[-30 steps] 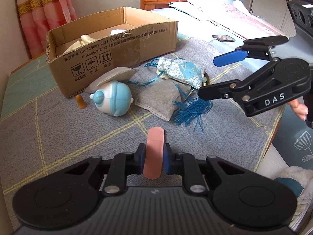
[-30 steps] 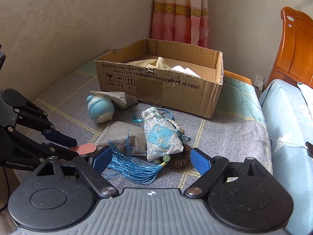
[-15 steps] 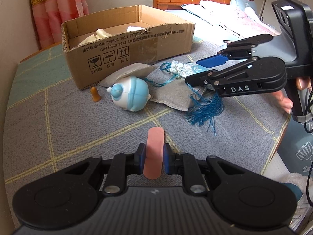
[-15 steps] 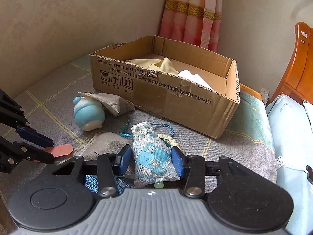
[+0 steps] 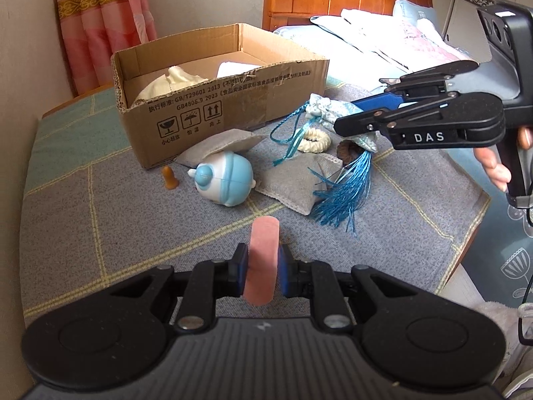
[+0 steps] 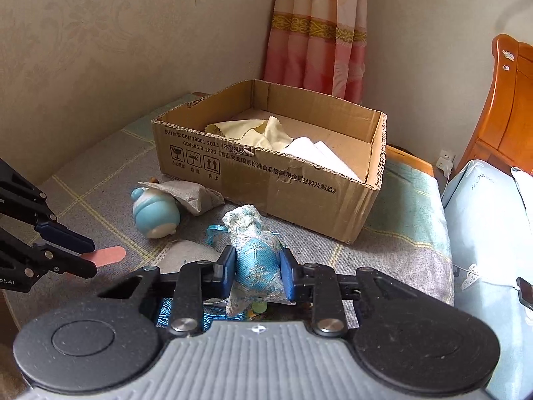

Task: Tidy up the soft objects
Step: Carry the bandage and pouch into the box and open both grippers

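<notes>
Left wrist view: the left gripper (image 5: 261,271) has its jaws closed nearly together on a pink strip (image 5: 261,260), which stands up between the blue pads and pokes out toward 12 o'clock. Beyond it, on the grey blanket (image 5: 100,220), a blue-and-white toy (image 5: 225,180) lies at about 11 o'clock, with a small orange nub (image 5: 170,177) just to its 9 o'clock. A grey sachet (image 5: 296,180) lies at the toy's 3 o'clock, and a second one (image 5: 220,143) sits against the toy's far side, at the foot of the box (image 5: 233,113). The box is open at 12 o'clock, with cream cloth (image 5: 173,81) inside. The right gripper (image 5: 353,115) reaches in from 3 o'clock, clamped on the pouch (image 5: 329,113), whose blue tassel (image 5: 346,196) hangs down over the sachet. A cream ring (image 5: 314,140) lies on the blanket below the pouch.

Right wrist view: the right gripper (image 6: 256,275) has its jaws drawn in on the blue brocade pouch (image 6: 255,256), pads pressing both sides, with the gathered neck pointing to 12 o'clock. The box (image 6: 266,180) sits beyond it at 12 o'clock, holding cream (image 6: 253,131) and white cloth (image 6: 319,156). The toy (image 6: 154,211) lies at 10 o'clock. The left gripper (image 6: 87,256) enters from 9 o'clock, with the pink strip (image 6: 108,253) sticking out past its tips.
</notes>
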